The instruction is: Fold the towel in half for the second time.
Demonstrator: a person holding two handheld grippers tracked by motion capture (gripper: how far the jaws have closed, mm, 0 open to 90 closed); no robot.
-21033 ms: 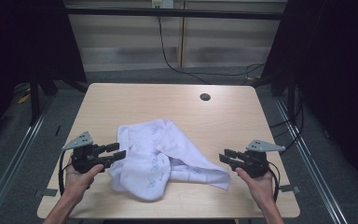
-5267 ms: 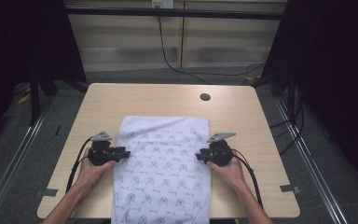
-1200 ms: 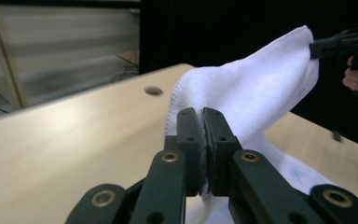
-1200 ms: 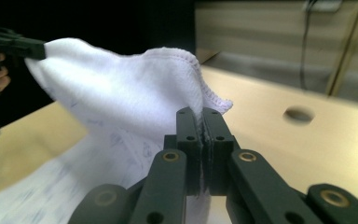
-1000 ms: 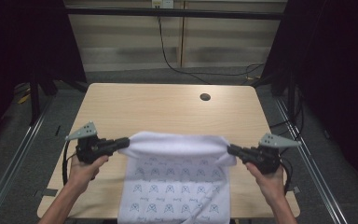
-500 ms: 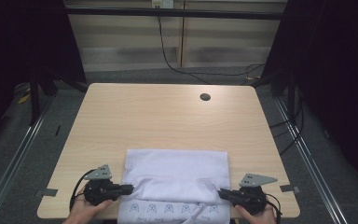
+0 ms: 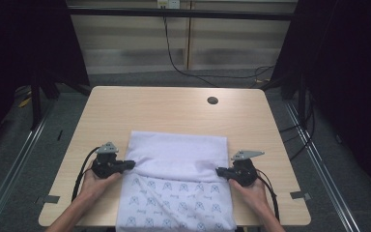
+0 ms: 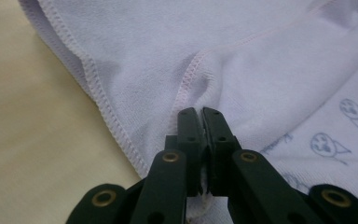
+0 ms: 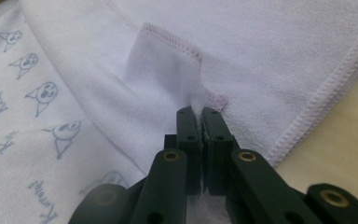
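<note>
Towel (image 7: 176, 159) between both tools, corners in their jaws

soft stitched cloth towel (image 7: 176, 159), matt wooden table (image 7: 169, 108)

Towel (image 7: 176, 193) near end cut off by bottom edge in high view; forearms cropped too. Cloth corners hidden between clamped jaws in both gripper views.

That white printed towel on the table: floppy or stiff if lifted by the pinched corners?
Probably floppy: the white terry towel with blue printed figures lies folded over itself and hangs past the near edge of the wooden table. Likely light: the left gripper and right gripper pinch only thin hem. Napped cloth, so probably not slippery.
</note>
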